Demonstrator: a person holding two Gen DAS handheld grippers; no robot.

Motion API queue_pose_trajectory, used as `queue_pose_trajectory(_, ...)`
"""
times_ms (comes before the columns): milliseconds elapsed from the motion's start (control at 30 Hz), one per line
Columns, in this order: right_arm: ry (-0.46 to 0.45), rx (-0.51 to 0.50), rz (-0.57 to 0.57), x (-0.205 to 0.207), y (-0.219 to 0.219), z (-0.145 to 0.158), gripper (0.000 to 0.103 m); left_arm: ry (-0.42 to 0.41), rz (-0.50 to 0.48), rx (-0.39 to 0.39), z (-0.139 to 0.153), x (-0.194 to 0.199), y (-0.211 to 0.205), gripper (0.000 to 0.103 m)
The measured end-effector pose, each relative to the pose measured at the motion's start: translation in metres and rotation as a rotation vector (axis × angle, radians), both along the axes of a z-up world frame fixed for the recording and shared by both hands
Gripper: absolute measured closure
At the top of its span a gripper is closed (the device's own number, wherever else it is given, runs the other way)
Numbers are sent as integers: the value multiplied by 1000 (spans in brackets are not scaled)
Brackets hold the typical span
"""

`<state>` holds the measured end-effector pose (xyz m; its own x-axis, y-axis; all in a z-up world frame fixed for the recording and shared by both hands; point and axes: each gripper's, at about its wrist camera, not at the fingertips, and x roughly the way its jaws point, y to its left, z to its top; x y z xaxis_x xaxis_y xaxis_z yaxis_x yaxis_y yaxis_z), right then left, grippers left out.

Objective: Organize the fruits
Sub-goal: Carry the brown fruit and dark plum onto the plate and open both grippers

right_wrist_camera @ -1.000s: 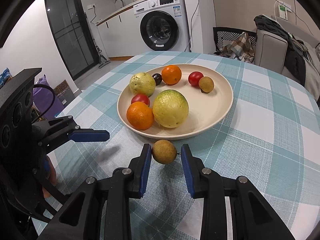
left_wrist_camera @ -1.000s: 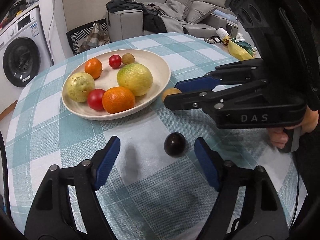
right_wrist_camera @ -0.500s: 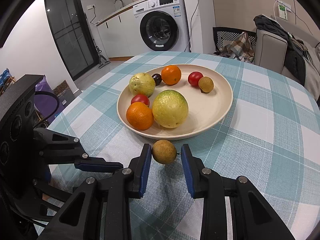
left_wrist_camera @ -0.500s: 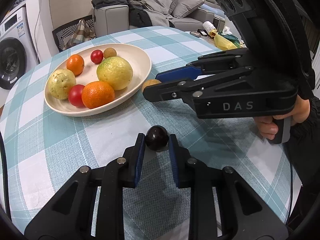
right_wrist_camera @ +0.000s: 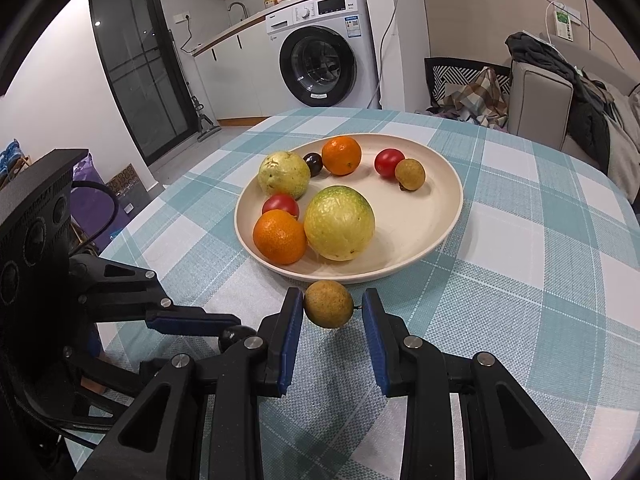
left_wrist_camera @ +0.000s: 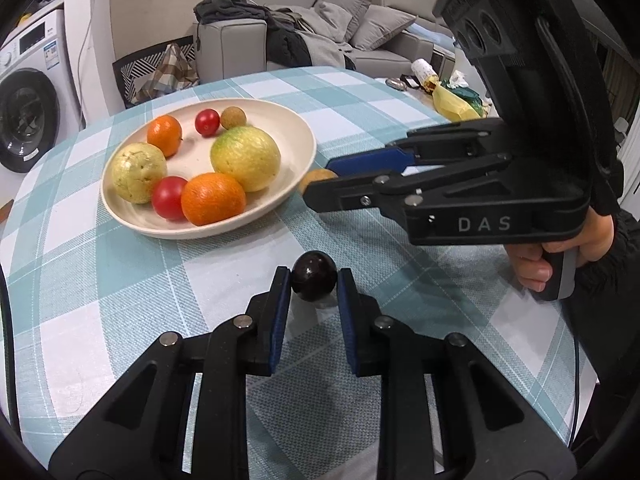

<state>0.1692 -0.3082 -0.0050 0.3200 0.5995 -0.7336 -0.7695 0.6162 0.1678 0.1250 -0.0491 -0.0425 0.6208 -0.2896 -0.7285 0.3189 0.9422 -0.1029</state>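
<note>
A cream plate on the checked table holds several fruits: guavas, oranges, red tomatoes, a brown longan and a dark plum. My left gripper is shut on a dark round plum, held just above the cloth in front of the plate; it also shows in the right wrist view. My right gripper is shut on a brown longan at the plate's near rim; the longan shows in the left wrist view beside the plate.
The round table has a teal and white checked cloth. A washing machine, a grey sofa with clothes and a side table with a yellow bag stand beyond the table edge.
My left gripper moved forward and closed on the dark plum, then lifted it slightly. My right gripper kept hold of the longan by the plate rim.
</note>
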Motion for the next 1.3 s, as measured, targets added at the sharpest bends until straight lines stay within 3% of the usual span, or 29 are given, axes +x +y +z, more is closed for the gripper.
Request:
queue_pose_trajectory(733,-15,18,7,-3,-1,4,71,-101,142,-72,21,-2,38,82)
queue_pose_trajectory(1300,-84,128,-46,-4,-10,21,71,-163,240,-78,31,1,54,82)
